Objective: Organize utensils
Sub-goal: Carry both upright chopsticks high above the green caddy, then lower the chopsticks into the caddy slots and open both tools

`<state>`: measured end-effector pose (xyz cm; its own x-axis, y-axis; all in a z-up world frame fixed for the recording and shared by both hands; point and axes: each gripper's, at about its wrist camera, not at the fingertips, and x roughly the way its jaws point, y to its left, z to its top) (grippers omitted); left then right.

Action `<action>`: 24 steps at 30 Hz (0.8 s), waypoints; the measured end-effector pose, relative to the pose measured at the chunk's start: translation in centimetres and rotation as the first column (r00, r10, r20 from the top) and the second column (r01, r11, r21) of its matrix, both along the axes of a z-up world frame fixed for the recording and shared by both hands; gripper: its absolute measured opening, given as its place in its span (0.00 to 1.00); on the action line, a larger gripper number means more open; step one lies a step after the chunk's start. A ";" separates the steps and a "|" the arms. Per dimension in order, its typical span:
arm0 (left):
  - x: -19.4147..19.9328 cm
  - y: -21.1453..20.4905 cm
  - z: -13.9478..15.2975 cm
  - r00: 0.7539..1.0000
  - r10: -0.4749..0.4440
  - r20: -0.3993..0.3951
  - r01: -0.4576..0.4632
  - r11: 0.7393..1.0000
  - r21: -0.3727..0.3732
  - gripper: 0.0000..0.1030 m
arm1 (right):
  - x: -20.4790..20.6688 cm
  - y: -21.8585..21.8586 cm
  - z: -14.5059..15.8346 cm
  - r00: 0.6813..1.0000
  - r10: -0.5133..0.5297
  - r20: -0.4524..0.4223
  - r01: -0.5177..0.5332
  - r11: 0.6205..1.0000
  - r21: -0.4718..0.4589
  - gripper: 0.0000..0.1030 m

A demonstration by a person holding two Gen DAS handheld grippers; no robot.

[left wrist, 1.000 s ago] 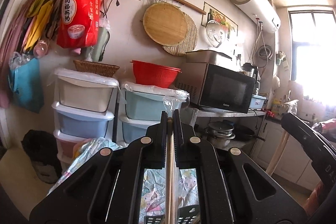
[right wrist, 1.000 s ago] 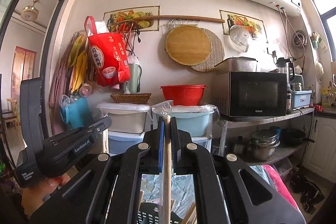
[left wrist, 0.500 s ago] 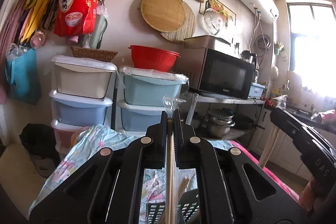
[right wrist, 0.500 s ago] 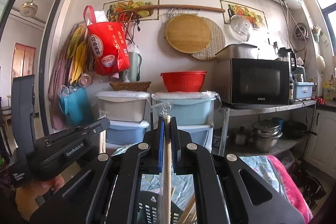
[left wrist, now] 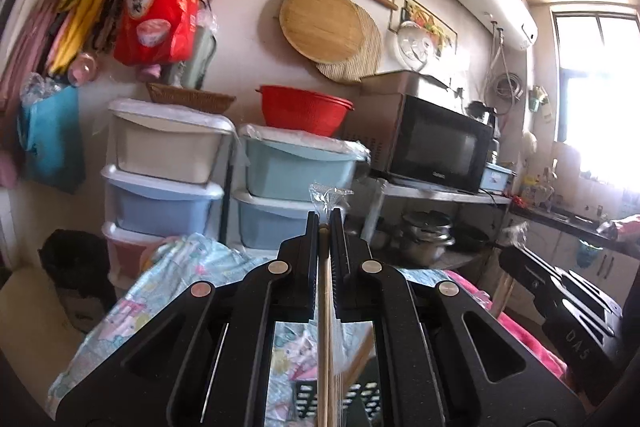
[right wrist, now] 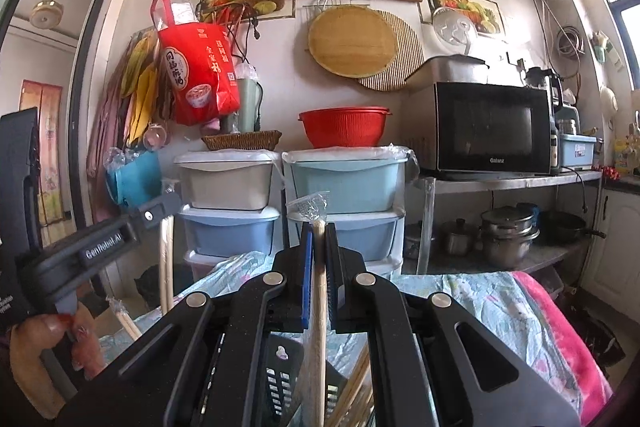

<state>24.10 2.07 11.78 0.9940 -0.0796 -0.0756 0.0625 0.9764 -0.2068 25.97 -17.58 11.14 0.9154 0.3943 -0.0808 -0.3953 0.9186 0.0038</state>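
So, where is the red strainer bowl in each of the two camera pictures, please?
Left wrist view: the red strainer bowl sits above centre, slightly left of the middle, on the light blue drawer stack.
Right wrist view: the bowl sits near the centre, on the same drawer stack.
Shared landmark: the black microwave stands to the bowl's right in both views.

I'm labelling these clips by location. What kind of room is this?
Most likely a home kitchen: a black microwave oven on a metal shelf, steel lidded pots below it, and a round bamboo tray hung on the wall.
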 end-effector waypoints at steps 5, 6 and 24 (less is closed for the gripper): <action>-0.2 -0.2 -0.4 1.000 0.010 0.012 -0.010 1.000 0.016 0.03 | 0.2 0.0 -1.0 1.000 0.000 -0.022 0.000 1.000 -0.001 0.06; -0.3 -0.2 -0.6 1.000 0.018 0.019 -0.018 1.000 0.017 0.03 | 0.2 0.0 -1.2 1.000 -0.003 -0.029 0.003 1.000 -0.003 0.06; 0.7 -1.4 1.9 0.998 0.028 0.055 -0.029 0.999 0.016 0.03 | 0.0 -1.2 -1.9 0.998 -0.013 -0.065 0.014 1.000 0.017 0.06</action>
<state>24.82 0.62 13.66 0.9985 -0.0507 -0.0219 0.0457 0.9812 -0.1878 25.95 -18.74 9.28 0.9138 0.3836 -0.1337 -0.3810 0.9235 0.0456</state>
